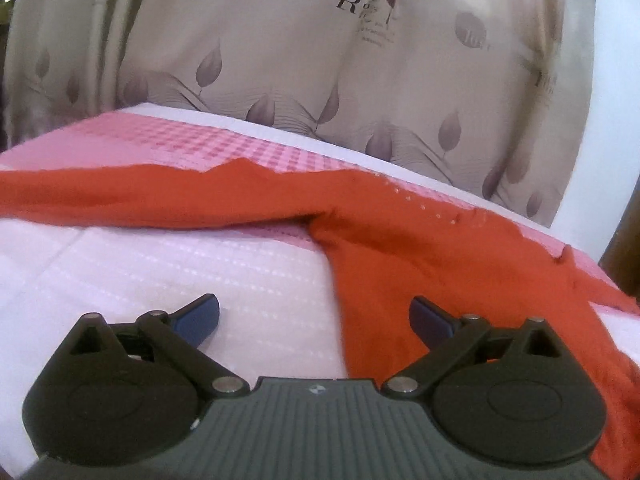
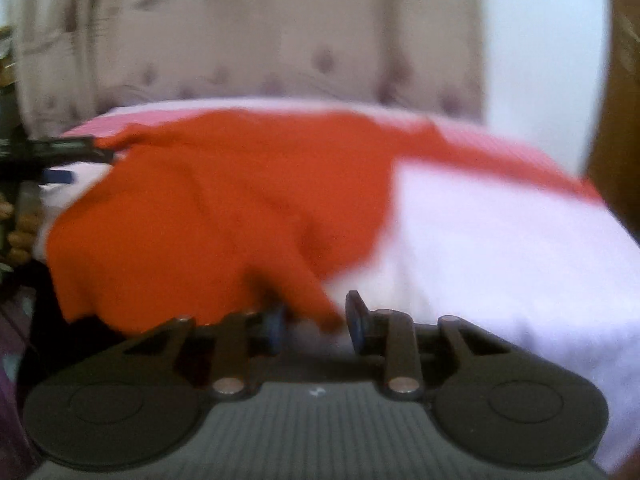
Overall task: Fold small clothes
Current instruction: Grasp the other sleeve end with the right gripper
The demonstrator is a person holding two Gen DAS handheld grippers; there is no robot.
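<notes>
Nearest in the right wrist view, the right gripper (image 2: 316, 316) has its blue pads drawn close together with a point of the small orange-red cloth garment (image 2: 224, 216) lying between them; the picture is smeared, so whether the pads actually pinch that corner I cannot tell. In the left wrist view the left gripper (image 1: 316, 318) stands wide open and holds nothing, one pad over bare cover and the other over the near flap of the garment (image 1: 400, 264). The garment lies spread and rumpled across the pale pink woven bed cover (image 1: 160, 264), one arm of it running away along the far side beside a checked pink band. Beyond the bed hangs a beige curtain printed with brown leaves (image 1: 280, 60). The step in hand looks like taking hold of the near edge for a first fold; next, I judge, the left gripper must close on its own flap, so both hands can carry the near edge over to the far one
</notes>
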